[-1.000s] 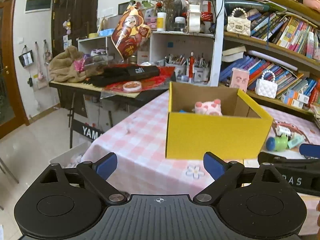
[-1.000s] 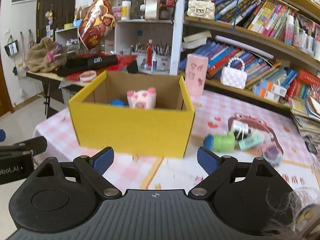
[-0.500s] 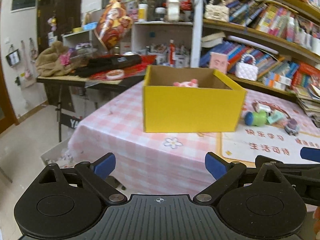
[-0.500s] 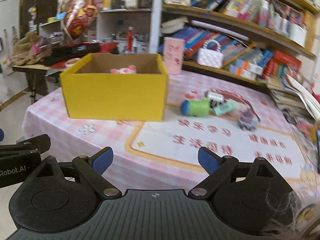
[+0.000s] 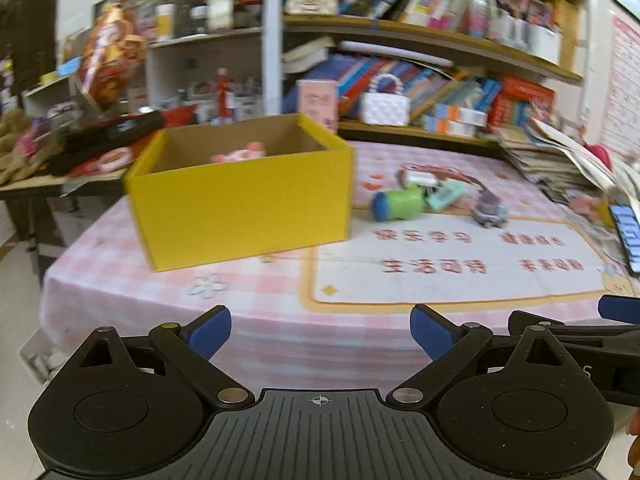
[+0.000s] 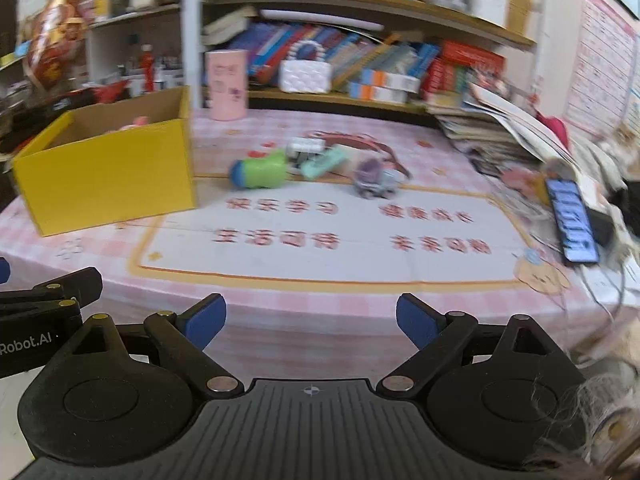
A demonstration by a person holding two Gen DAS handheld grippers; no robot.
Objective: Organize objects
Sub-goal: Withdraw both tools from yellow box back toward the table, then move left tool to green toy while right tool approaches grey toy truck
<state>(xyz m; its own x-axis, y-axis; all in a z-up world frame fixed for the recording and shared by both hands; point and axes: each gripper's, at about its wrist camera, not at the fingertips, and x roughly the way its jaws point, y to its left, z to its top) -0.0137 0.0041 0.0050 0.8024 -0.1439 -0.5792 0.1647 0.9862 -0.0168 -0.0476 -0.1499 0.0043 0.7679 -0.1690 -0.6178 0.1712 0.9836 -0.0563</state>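
A yellow cardboard box (image 5: pixel 244 200) stands on the pink checked table, with a pink plush pig (image 5: pixel 240 154) inside; the box also shows in the right wrist view (image 6: pixel 108 184). Right of the box lie a green and blue toy (image 5: pixel 396 202) (image 6: pixel 260 170), a mint-coloured item (image 5: pixel 444 196) (image 6: pixel 320 162), a small white item (image 6: pixel 306 145) and a grey-purple toy car (image 5: pixel 490 212) (image 6: pixel 376 180). My left gripper (image 5: pixel 320 330) is open and empty, off the table's near edge. My right gripper (image 6: pixel 310 320) is open and empty, beside it to the right.
A white mat with red characters (image 6: pixel 332 236) covers the table's near right. A phone (image 6: pixel 572 224) and stacked papers (image 6: pixel 508 136) lie at the right edge. A pink cylinder (image 6: pixel 226 84) stands behind. Bookshelves (image 5: pixel 420 52) line the back; a cluttered keyboard stand (image 5: pixel 60 152) is on the left.
Both grippers have pulled back from the box and swung right, so the loose toys and the mat now show. Both stay open and empty.
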